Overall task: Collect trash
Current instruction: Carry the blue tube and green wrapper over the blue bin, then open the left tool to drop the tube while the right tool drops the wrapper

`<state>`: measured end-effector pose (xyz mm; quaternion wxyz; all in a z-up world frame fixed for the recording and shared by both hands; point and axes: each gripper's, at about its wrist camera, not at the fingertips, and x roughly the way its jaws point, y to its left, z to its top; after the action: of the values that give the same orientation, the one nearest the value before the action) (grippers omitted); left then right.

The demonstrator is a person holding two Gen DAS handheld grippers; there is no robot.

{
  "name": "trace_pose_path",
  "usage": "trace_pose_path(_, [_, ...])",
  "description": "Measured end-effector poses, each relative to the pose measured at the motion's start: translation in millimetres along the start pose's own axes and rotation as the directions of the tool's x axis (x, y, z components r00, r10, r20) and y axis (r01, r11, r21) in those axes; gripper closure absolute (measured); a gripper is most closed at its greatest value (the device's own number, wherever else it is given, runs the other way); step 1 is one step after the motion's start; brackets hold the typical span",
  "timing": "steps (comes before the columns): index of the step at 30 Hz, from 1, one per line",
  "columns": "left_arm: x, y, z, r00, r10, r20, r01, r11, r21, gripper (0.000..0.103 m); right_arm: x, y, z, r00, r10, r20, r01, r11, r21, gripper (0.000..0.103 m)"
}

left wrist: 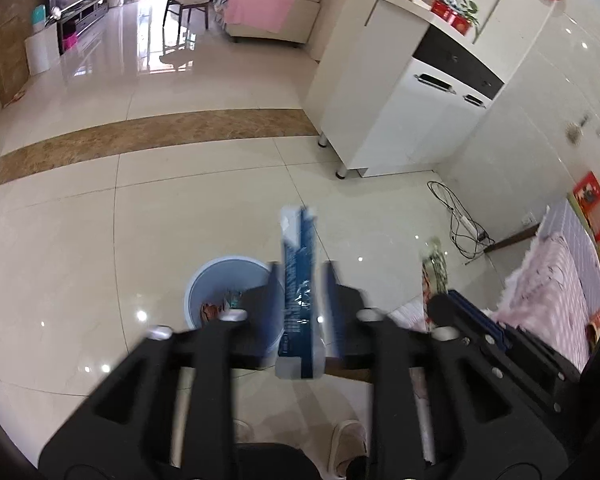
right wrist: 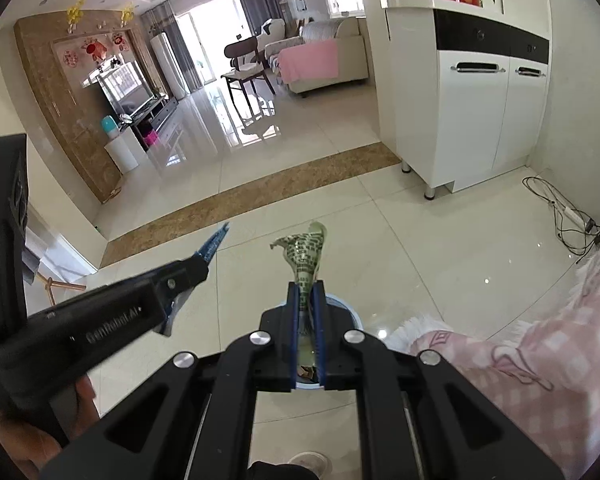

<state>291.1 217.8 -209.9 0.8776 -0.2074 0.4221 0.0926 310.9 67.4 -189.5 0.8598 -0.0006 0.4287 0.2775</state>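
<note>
1. At the bottom of both wrist views, the person's slippered foot stands on the pale tiled floor.
2. The left gripper points down at the floor; its jaws stand parted, and a blue-and-white wrapper sits upright in the gap. Motion blur hides whether the pads touch it.
3. The right gripper has its jaws clenched on a crumpled green-printed wrapper, whose twisted end sticks up past the fingertips.
4. A light blue bin stands on the floor just beneath both grippers, with some scraps already inside; in the right wrist view its rim shows only behind the fingers.
5. To the right, a pink checked cloth covers something beside the bin.
6. Further right, a tangle of black cables with a white power strip lies by the wall.
7. Beyond stands a white cabinet on metal legs, with red boxes on top.
8. A brown marble strip crosses the floor.
9. Farthest off are a chair and a sofa with a pink blanket.
</note>
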Motion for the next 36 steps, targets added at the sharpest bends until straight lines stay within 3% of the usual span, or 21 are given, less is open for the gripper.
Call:
trace_pose_path(1, [2, 4, 1, 1.000, 0.013, 0.009, -0.013, 1.000, -0.015, 0.034, 5, -1, 0, 1.000, -0.001, -0.005, 0.001, 1.000, 0.002, 0.096])
trace_pose_path(9, [23, 17, -2, 0.998, 0.050, -0.031, -0.051, 0.998, -0.029, 0.034, 31, -7, -3, 0.999, 0.002, -0.044, -0.002, 1.000, 0.012, 0.096])
trace_pose_path(17, [17, 21, -1, 0.998, 0.063, -0.017, -0.064, 0.997, -0.039, 0.034, 45, -5, 1, 0.999, 0.009, -0.054, -0.009, 1.000, 0.003, 0.095])
trace_pose_path(32, [1, 42, 4, 0.991, 0.129, 0.036, -0.125, 0.988, -0.089, 0.034, 42, 14, 12, 1.000, 0.018, -0.006, -0.018, 1.000, -0.026, 0.095])
trace_pose_path(35, [-5, 49, 7, 0.988, 0.144, 0.053, -0.137, 0.984, -0.116, 0.032, 43, 20, 20, 0.999, 0.024, 0.031, -0.023, 1.000, -0.018, 0.092])
trace_pose_path(36, [-6, 51, 9, 0.987, 0.149, 0.058, -0.141, 0.982, -0.123, 0.031, 43, 22, 23, 0.999, 0.020, 0.047, -0.019, 1.000, -0.019, 0.087])
